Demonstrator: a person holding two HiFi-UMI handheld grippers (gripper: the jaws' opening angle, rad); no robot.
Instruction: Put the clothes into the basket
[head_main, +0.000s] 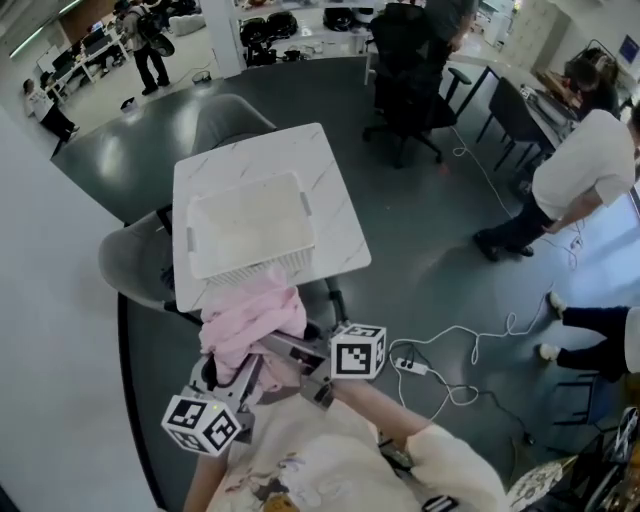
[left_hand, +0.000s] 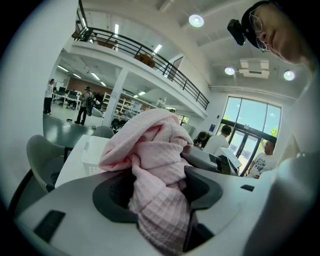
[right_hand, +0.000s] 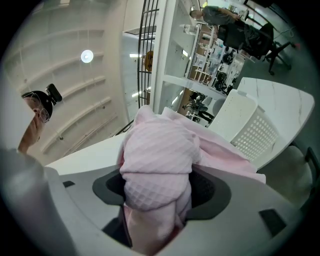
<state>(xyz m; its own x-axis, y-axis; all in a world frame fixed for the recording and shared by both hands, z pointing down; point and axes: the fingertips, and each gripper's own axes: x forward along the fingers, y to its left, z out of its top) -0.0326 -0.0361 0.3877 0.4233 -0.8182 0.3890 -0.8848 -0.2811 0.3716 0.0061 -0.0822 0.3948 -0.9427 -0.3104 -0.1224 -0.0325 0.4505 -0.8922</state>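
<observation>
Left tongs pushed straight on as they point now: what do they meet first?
Probably the near wall of the white basket, just beyond the pink cloth that the left tongs hold. The bunched cloth hides the exact line, so depth is uncertain.

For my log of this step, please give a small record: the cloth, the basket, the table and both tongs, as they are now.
cloth: pink cloth, bunched, held up at the table's near edge
left tongs: shut on the pink cloth
right tongs: shut on the pink cloth
basket: white basket, on the table, just beyond the cloth
table: white table, marble pattern
step: cloth not yet in the basket
</observation>
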